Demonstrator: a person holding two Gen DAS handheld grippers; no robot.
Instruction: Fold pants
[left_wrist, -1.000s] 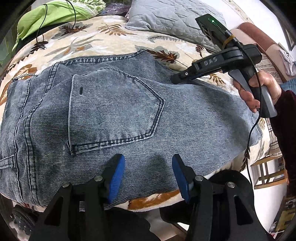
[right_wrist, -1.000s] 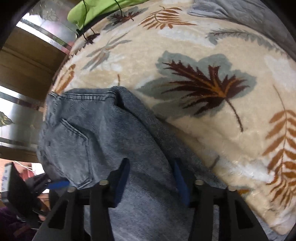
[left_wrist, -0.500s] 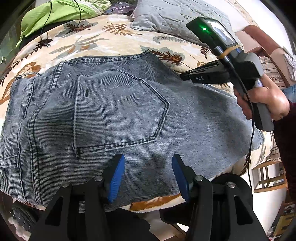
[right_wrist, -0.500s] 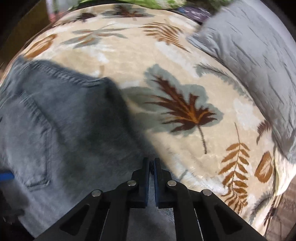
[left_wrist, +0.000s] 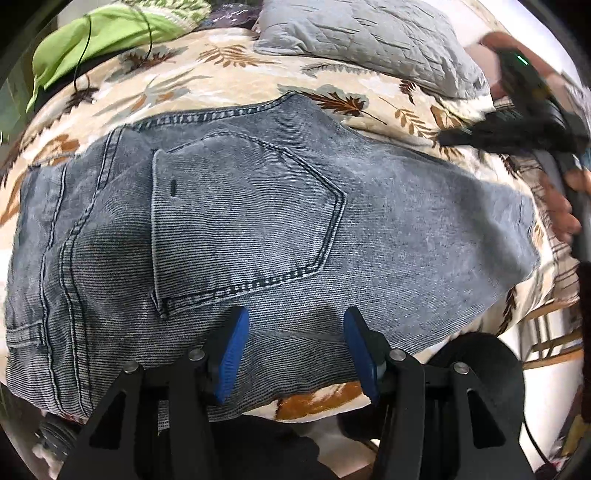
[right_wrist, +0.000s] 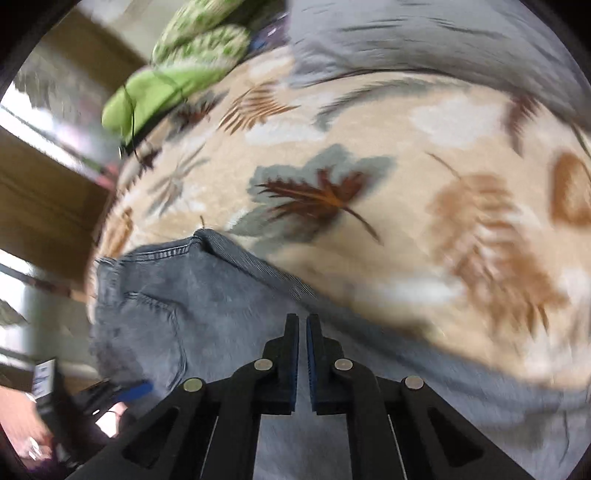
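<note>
Grey-blue jeans (left_wrist: 258, 229) lie folded on the leaf-print blanket, back pocket up, waistband at the left. My left gripper (left_wrist: 295, 350) is open and empty, hovering over the jeans' near edge. My right gripper (right_wrist: 302, 354) is shut with nothing between its pads, above the jeans (right_wrist: 192, 317) near their far edge. It also shows blurred at the right in the left wrist view (left_wrist: 454, 138), lifted off the denim.
The leaf-print blanket (left_wrist: 207, 74) covers the bed. A grey quilted pillow (left_wrist: 369, 37) lies at the back, a green cloth (left_wrist: 96, 44) with a black cable at the back left. A wooden chair (left_wrist: 546, 332) stands by the bed's right edge.
The right gripper closed its fingers and lifted away to the right, off the jeans. The left gripper stayed open over the near edge.
</note>
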